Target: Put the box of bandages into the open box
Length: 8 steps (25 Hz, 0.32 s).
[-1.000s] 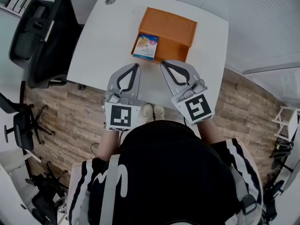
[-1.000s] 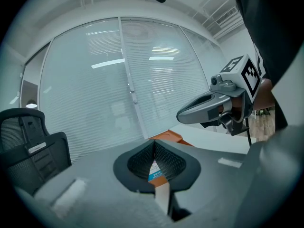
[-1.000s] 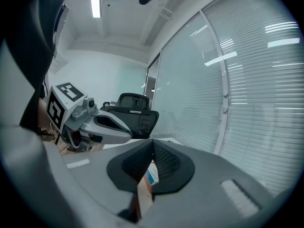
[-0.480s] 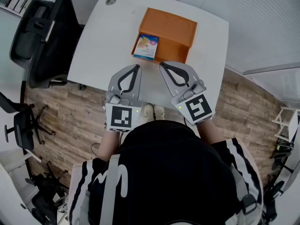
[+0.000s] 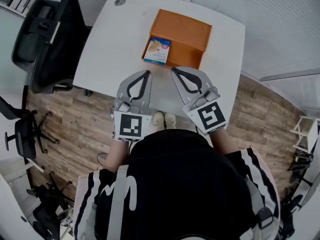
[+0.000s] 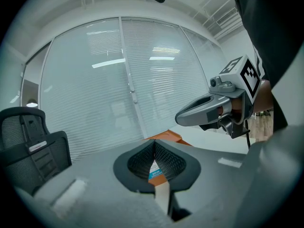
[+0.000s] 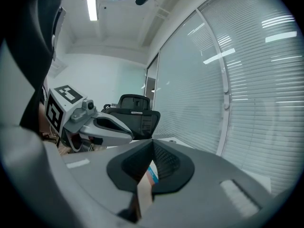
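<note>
Both claws, left claw (image 5: 146, 73) and right claw (image 5: 175, 71), hover closed and empty over the desk (image 5: 105, 49), the box of bandages (image 5: 156, 51) apart from them at the open box's (image 5: 185, 29) near face, fitting either a coming grasp or a finished placing.

Tabletop (image 5: 112, 49): white, rounded corners, stands on wood-plank floor (image 5: 65, 129).
Items directly on it:
- Round grommet (image 5: 119, 1), grey, near far left corner.
- Open box (image 5: 182, 29), orange, at middle of far half.
- Box of bandages (image 5: 155, 51), blue and white, against open box's near left side, touching it; flat or leaning, cannot tell.
</note>
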Tool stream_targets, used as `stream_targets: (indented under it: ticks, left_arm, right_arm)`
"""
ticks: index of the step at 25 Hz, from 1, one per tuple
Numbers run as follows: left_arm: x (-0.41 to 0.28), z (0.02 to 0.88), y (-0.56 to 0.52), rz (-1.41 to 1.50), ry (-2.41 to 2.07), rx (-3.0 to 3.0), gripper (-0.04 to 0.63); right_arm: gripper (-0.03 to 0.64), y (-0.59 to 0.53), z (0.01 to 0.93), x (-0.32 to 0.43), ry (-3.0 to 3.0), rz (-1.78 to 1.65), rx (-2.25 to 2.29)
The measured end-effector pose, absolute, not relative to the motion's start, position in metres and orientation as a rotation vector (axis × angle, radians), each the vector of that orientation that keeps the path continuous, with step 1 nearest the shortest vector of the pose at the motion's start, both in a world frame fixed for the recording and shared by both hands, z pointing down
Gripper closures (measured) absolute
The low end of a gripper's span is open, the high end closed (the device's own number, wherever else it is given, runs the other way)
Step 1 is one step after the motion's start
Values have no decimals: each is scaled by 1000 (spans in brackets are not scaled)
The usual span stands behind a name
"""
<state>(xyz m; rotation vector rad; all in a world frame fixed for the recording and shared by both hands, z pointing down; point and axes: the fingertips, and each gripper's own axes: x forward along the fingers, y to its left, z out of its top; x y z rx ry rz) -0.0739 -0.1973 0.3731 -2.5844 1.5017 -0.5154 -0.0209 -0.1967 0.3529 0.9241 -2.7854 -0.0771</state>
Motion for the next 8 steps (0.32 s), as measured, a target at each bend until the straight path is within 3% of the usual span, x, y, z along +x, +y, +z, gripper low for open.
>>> stream_targets:
  ticks: [8]
  left_arm:
    - [-76, 375, -199, -500, 1516, -2582, 594]
  right_arm:
    - [620, -198, 352, -22, -2786, -86, 925]
